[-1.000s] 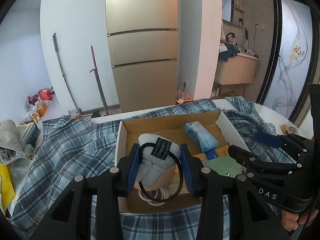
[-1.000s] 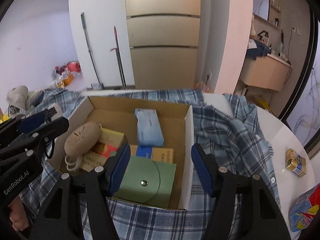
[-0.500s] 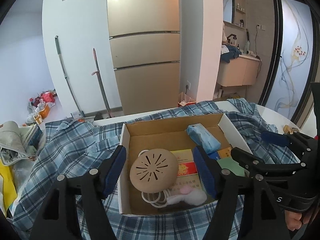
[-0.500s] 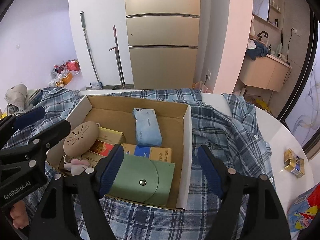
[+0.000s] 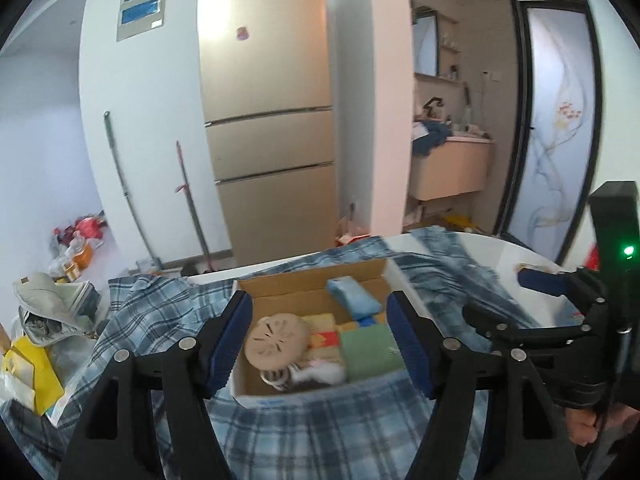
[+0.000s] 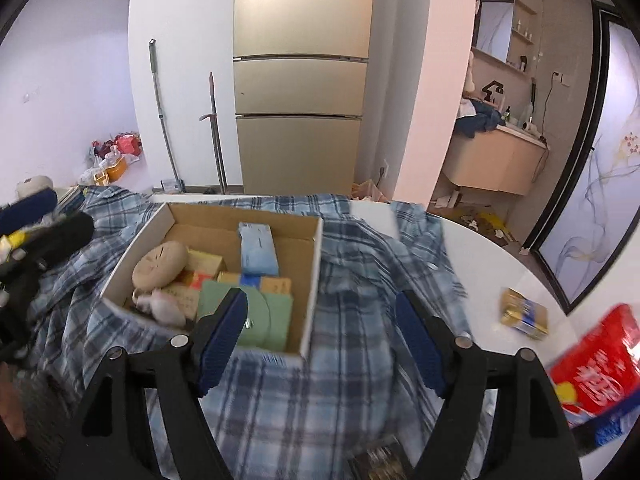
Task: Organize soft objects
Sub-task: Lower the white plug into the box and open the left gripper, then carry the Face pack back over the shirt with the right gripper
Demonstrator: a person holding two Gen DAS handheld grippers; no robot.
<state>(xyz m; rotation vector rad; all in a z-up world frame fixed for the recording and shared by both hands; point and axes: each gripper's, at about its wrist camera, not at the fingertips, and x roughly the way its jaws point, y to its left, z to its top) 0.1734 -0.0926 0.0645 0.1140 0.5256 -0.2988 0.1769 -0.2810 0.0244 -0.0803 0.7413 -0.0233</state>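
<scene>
An open cardboard box (image 5: 312,284) (image 6: 314,264) rests on a blue plaid shirt (image 5: 320,432) (image 6: 360,280). Inside lie a tan round pouch (image 5: 276,342) (image 6: 160,264), a white-pink plush (image 5: 324,372) (image 6: 164,304), a green snap pouch (image 5: 370,348) (image 6: 272,312) and a blue tissue pack (image 5: 352,298) (image 6: 258,248). My left gripper (image 5: 318,336) hangs open above the box's near side with nothing between its pads. My right gripper (image 6: 320,336) is open over the box's right front corner, also empty. Each gripper shows at the other view's edge.
The shirt covers a white round table (image 6: 480,264). On its right side sit a small gold box (image 6: 524,314) and a red packet (image 6: 592,364). A yellow bag (image 5: 28,372) and clutter lie at the left. A fridge stands behind.
The left gripper opened and let go of the plush, which now lies in the box. The right jaws widened off the green pouch. Both grippers drew back and rose.
</scene>
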